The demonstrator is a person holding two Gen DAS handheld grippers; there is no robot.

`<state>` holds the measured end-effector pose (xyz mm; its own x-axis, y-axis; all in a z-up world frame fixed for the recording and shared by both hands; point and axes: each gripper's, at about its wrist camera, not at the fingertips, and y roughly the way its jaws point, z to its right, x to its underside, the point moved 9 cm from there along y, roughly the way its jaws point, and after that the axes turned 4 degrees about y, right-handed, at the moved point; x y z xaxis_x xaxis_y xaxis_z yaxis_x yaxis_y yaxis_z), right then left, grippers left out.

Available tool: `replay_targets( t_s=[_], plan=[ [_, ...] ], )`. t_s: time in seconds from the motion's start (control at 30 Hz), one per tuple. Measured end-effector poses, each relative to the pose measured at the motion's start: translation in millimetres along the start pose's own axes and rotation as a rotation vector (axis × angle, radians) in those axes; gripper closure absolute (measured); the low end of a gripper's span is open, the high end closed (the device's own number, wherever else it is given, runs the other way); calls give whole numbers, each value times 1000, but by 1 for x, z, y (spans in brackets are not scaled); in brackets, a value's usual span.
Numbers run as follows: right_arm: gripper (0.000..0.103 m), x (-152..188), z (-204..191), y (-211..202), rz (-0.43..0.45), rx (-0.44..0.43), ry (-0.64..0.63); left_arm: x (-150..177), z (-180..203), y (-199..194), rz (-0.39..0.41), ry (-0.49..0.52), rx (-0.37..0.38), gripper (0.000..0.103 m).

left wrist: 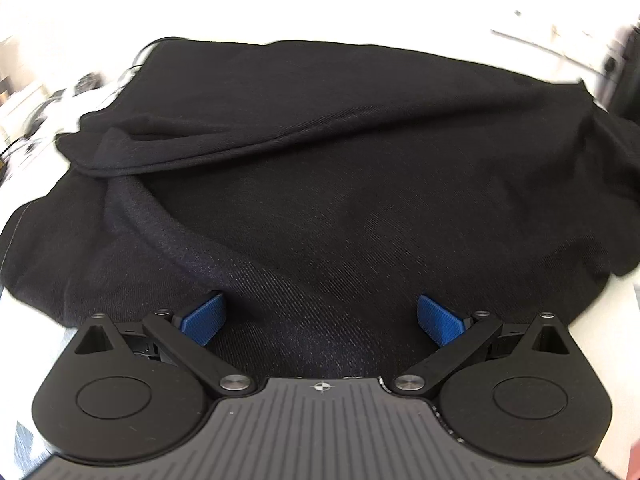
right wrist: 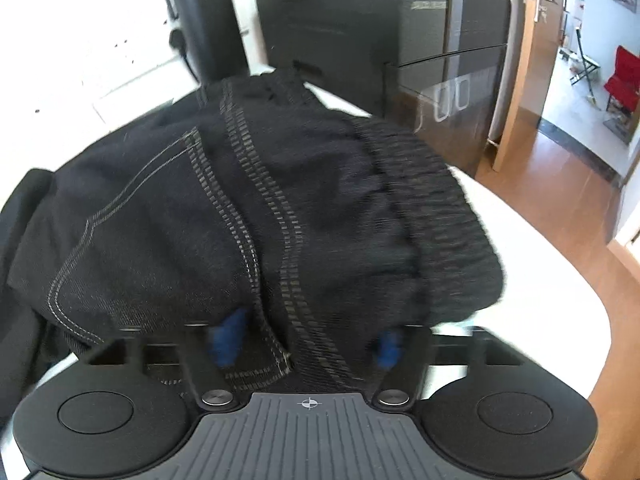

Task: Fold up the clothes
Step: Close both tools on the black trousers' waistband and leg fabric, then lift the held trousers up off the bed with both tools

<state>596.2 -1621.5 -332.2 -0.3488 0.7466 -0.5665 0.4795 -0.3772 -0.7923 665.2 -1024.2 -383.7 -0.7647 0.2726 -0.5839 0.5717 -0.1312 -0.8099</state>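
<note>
A black garment (left wrist: pixel 320 184) lies spread and rumpled on a white table (left wrist: pixel 624 312), with a folded ridge across its far part. My left gripper (left wrist: pixel 320 316) is open, its blue pads (left wrist: pixel 204 316) wide apart and low over the near edge of the cloth. In the right wrist view the same black garment (right wrist: pixel 256 208) shows inside-out seams and a ribbed elastic waistband (right wrist: pixel 432 200). My right gripper (right wrist: pixel 308 340) is open around a bunched seam of the cloth, blue pads (right wrist: pixel 228 336) blurred and partly hidden by fabric.
A black bottle (right wrist: pixel 208 20) and a dark cabinet (right wrist: pixel 400 40) stand behind the table. The white table's rounded edge (right wrist: pixel 560 272) runs on the right, with wooden floor (right wrist: pixel 568 184) and an open doorway beyond. Cluttered items lie far left (left wrist: pixel 36 120).
</note>
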Motion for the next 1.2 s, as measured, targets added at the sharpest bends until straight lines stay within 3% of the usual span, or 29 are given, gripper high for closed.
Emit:
replay_targets(
  t_s=[0.1,0.2,0.23,0.27,0.4,0.5,0.57,0.73,1.0,1.2],
  plan=[
    [84,-9,19,-2,-14,-65,73,-2,-5,-4,-9,35,27,17],
    [92,-17,42,-9,4,-85,163,-3,-10,-9,-16,61,43,50],
    [92,-20,49,-12,21,-71,176,-3,-12,-12,-26,67,49,70],
    [93,-22,56,-16,35,-61,187,-2,-14,-14,-36,73,55,83],
    [93,-28,80,-25,66,-27,235,4,-25,-22,-53,62,73,86],
    [86,-24,92,-18,29,2,264,10,-34,-29,-49,11,79,84],
    [70,-21,93,-19,28,41,245,13,-38,-33,-41,-40,80,78],
    [58,-2,94,-27,28,78,167,22,-58,-55,6,-114,61,59],
    [50,12,80,-35,8,46,172,57,-127,-76,11,-437,81,59],
    [49,31,60,-52,-2,25,243,67,-173,-59,52,-626,143,60]
  ],
)
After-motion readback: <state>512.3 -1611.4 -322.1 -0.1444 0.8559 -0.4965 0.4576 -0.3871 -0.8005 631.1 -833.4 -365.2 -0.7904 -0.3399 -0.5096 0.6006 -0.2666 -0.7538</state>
